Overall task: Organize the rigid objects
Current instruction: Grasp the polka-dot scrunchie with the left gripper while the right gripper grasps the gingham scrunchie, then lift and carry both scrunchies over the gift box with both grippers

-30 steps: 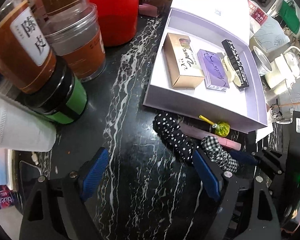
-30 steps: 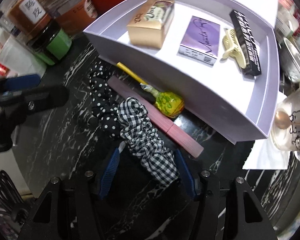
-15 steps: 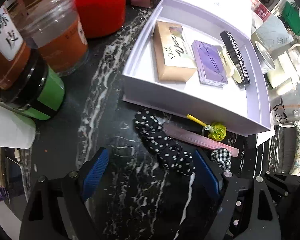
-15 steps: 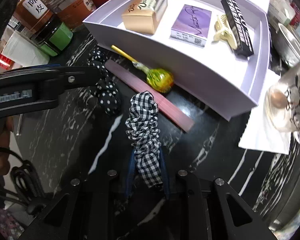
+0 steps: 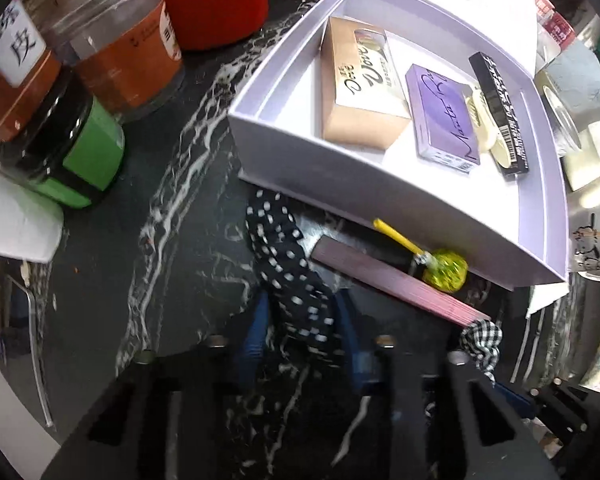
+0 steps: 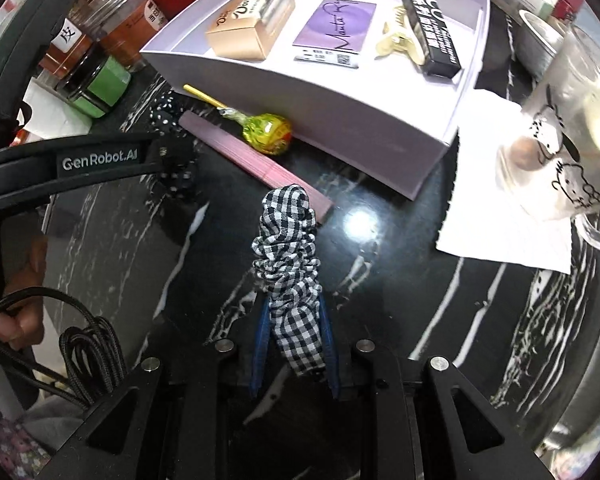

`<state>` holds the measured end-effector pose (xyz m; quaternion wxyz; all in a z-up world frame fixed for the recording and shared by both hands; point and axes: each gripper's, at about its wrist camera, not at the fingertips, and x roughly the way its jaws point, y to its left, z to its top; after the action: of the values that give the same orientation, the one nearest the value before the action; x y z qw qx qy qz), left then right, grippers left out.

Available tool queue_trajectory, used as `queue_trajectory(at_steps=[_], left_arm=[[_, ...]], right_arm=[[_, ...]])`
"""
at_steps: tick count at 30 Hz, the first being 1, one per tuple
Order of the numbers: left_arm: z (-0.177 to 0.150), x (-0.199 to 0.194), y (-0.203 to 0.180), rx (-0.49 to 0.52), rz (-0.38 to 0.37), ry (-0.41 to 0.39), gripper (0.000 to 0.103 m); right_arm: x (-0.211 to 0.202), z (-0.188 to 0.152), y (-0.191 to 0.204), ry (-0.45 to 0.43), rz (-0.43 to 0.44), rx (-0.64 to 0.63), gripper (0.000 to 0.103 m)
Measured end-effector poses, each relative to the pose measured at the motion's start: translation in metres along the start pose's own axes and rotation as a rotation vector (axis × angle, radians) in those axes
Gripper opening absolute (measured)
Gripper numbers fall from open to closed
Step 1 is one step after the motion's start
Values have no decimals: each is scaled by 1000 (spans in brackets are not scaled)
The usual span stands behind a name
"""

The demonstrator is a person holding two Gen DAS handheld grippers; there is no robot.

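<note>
Clamped between the blue pads of the right gripper is a black-and-white checked scrunchie, its free end standing up above the black marbled desk; the jaws are drawn in narrow against the cloth. A black polka-dot scrunchie is likewise pinched by the left gripper, whose jaws are closed narrow on its near end, while the far end lies against the front wall of the pale lilac box.

Inside the box a gold carton, a purple card box, a cream hair claw and a long black carton are laid side by side; the claw is wedged between the purple box and the black carton. On the desk just in front of the box, a flat mauve strip is seen, and a lollipop in a yellow-green wrapper rests across it, its yellow stick pointing left along the box wall.

To the left, clear jars with brown contents, a dark jar with a green label and a red container are grouped. To the right of the box, a white paper sheet and a clear glass mug printed with a cartoon figure are found.
</note>
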<state>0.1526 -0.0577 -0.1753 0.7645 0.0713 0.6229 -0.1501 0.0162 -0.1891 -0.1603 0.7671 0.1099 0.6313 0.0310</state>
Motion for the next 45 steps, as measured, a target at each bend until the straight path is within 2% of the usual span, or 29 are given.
queue_trajectory(at_steps=[3,9,13,17,22,30,35,37,45], left_arm=[[-9,-1,-2,14,-18,-3,21],[-41,-2,-7,81,-2,7,20],[-66,-2,-10,133,-7,17,20],[-80,-3,-13,150,-22,19,20],[-74,-6,-3,150,-49,4,20],[-88,-14,-7,214,-6,-16,20],[-82,-11,-7,218,-6,-7,20],[-82,-13,-6,210,-3,3,20],[-91,-31,-9,219,0,10,20]], right_arm=[[1,-2,-2,-6,10,8,24],[-5,-15,-11,-19,11,12,24],[-13,-31,-21,-23,13,12,24],[-12,-32,-16,-28,11,6,24],[-11,-33,-9,-35,-12,-16,26],[-1,-24,11,-48,-52,-56,28],[4,-19,21,-59,-65,-74,25],[6,-18,23,-55,-58,-76,20],[2,-21,33,-40,-14,-69,20]])
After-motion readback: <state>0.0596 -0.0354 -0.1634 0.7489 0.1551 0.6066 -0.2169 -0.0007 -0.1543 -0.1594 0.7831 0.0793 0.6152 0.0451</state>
